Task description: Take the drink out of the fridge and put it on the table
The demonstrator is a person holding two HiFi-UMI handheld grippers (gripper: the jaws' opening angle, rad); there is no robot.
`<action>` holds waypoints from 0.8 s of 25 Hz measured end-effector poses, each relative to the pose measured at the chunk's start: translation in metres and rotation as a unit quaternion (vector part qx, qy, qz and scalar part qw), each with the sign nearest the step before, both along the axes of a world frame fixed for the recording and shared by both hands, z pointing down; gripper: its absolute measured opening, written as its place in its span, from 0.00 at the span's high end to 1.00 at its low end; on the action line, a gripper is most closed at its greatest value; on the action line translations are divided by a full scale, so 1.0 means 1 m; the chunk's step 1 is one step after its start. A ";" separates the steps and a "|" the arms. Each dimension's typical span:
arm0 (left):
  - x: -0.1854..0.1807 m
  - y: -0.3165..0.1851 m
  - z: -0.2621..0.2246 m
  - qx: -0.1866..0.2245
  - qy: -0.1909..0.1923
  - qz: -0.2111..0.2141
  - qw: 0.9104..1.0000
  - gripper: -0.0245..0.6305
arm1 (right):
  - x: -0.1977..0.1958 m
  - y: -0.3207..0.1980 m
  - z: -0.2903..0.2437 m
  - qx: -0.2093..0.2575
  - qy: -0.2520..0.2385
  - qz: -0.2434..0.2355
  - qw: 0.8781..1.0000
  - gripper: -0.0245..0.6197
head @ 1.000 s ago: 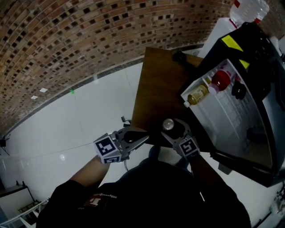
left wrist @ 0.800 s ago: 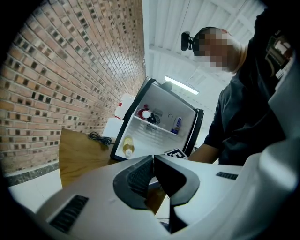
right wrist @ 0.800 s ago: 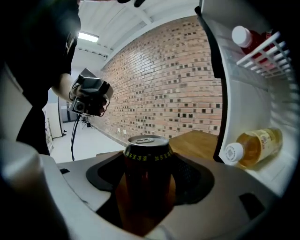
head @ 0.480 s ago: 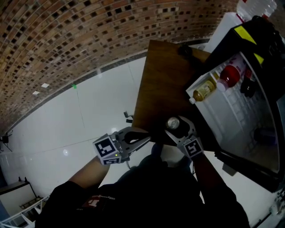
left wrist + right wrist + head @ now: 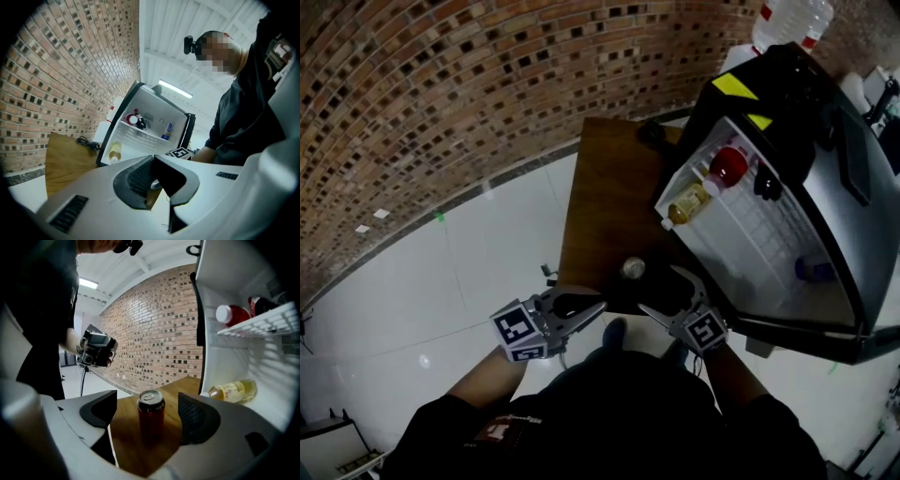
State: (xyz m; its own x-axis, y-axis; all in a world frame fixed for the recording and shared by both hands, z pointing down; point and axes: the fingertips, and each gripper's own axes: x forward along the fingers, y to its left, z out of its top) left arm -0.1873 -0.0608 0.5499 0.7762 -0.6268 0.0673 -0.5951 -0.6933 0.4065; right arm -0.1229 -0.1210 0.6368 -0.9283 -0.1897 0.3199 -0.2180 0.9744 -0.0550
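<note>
A dark red drink can (image 5: 151, 416) stands upright on the wooden table (image 5: 187, 387), near its front edge. My right gripper (image 5: 147, 422) has a jaw on each side of the can, and its jaws are opening, with gaps between the pads and the can. In the head view the can (image 5: 632, 269) sits just beyond the right gripper (image 5: 658, 289). My left gripper (image 5: 598, 307) hangs below the table's (image 5: 605, 197) front edge, left of the can. In its own view the left gripper (image 5: 152, 180) is shut with nothing in it.
The small fridge (image 5: 825, 187) stands open at the right of the table. On its door shelf (image 5: 741, 216) are a yellow bottle (image 5: 687, 203), a red-capped bottle (image 5: 727, 167) and a dark bottle (image 5: 767, 186). A black cable (image 5: 652, 131) lies at the table's far end. Brick wall and white floor to the left.
The right gripper's jaws have spread off the can and drawn back toward me. The can stays standing on the table. The left gripper has stayed shut.
</note>
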 end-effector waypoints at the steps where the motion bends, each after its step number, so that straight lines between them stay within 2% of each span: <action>1: 0.007 0.000 -0.010 0.008 0.005 -0.001 1.000 0.94 | 0.009 0.006 -0.017 -0.003 -0.009 -0.006 1.000 0.32; 4: 0.038 0.000 -0.038 0.025 0.008 0.001 1.000 0.94 | 0.044 0.028 -0.082 -0.017 -0.049 -0.026 0.998 0.50; 7: 0.086 -0.007 -0.065 0.037 -0.003 0.024 0.999 0.94 | 0.095 0.039 -0.150 -0.034 -0.099 -0.019 0.994 0.66; 8: 0.103 -0.009 -0.073 0.039 -0.009 0.031 0.999 0.94 | 0.113 0.044 -0.169 -0.039 -0.114 -0.019 0.993 0.67; 9: 0.120 -0.010 -0.080 0.041 -0.017 0.038 0.998 0.94 | 0.131 0.050 -0.186 -0.040 -0.127 -0.021 0.991 0.74; 10: 0.137 -0.012 -0.088 0.045 -0.024 0.043 0.998 0.94 | 0.149 0.056 -0.200 -0.040 -0.136 -0.024 0.990 0.76; 11: 0.153 -0.013 -0.097 0.051 -0.029 0.046 0.997 0.94 | 0.166 0.063 -0.212 -0.038 -0.140 -0.026 0.989 0.78; 12: 0.169 -0.013 -0.107 0.058 -0.029 0.049 0.997 0.96 | 0.183 0.070 -0.220 -0.035 -0.138 -0.027 0.989 0.84; 13: 0.183 -0.011 -0.117 0.065 -0.025 0.051 0.996 0.96 | 0.201 0.077 -0.226 -0.031 -0.133 -0.026 0.990 0.84; 16: 0.225 -0.005 -0.143 0.078 0.001 0.053 0.996 0.96 | 0.255 0.088 -0.230 -0.019 -0.109 -0.003 0.994 0.95; 20: 0.270 0.000 -0.157 0.082 0.010 0.055 0.995 0.96 | 0.327 0.081 -0.226 -0.024 -0.101 0.061 0.993 0.95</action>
State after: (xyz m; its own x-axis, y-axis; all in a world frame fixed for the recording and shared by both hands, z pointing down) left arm 0.0824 -0.0605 0.3932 0.8414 -0.5385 -0.0459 -0.5040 -0.8124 0.2933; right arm 0.2041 -0.0395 0.4104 -0.9457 -0.2930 0.1409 -0.3134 0.9368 -0.1552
